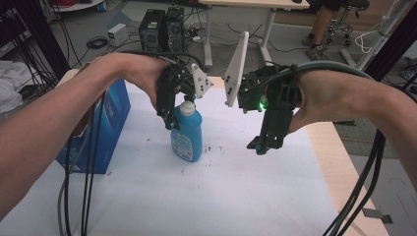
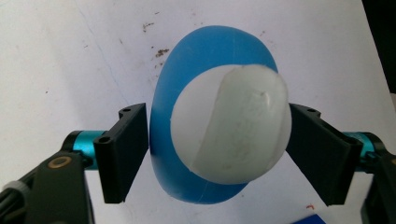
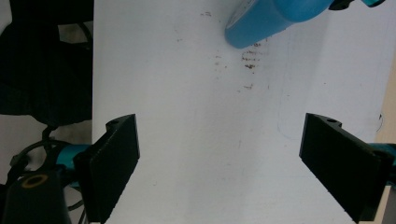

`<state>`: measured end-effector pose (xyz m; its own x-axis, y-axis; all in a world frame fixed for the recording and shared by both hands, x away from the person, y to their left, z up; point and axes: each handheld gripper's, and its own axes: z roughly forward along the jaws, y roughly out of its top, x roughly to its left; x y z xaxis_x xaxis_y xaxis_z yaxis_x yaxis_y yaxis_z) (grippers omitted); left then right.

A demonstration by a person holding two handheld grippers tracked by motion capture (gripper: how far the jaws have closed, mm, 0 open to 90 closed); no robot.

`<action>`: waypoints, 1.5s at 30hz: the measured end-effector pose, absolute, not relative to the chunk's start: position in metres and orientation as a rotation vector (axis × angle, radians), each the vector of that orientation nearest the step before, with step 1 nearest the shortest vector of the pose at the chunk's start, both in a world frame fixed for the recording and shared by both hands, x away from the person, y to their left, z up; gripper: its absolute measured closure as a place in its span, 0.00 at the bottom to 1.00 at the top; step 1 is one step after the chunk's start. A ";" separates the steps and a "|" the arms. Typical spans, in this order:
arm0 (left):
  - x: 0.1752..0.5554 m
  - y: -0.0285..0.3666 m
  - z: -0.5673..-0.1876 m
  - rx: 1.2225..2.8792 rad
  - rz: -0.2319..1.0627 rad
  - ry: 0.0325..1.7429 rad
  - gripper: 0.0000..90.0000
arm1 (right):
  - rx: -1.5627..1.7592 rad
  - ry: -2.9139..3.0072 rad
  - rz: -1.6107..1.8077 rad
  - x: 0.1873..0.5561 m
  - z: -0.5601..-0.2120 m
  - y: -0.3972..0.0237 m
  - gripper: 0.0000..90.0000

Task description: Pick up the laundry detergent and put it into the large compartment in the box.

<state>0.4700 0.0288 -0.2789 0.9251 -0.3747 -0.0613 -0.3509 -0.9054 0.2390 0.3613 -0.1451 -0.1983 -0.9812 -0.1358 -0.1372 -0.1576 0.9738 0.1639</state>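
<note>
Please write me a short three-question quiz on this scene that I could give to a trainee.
1. True or false: the right gripper has its jaws closed on the bottle's cap.
2. Which thing stands between the left gripper's jaws? A) a cardboard box B) the blue bottle with the white cap C) a cable
3. Fill in: to the left of the bottle in the high view stands a blue ____.

Key:
1. False: its jaws stand wide apart over the bare white sheet, with nothing between them.
2. B: the jaws flank the bottle at its neck, seen from above.
3. box
</note>
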 end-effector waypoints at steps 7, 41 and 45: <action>0.469 0.027 -0.278 2.852 -0.158 -0.543 0.28 | -0.220 2.994 0.260 0.361 -0.199 -0.145 0.13; 0.465 0.023 -0.278 2.877 -0.098 -0.587 0.40 | -0.212 2.980 0.257 0.360 -0.198 -0.148 0.13; 0.465 0.023 -0.277 2.879 -0.097 -0.580 0.41 | -0.211 2.979 0.263 0.359 -0.198 -0.148 0.13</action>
<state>0.4653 0.0233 -0.2772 0.9206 -0.3897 -0.0238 -0.3764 -0.9021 0.2108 0.3594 -0.1482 -0.1980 -0.9799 -0.1268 -0.1541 -0.1518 0.9748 0.1635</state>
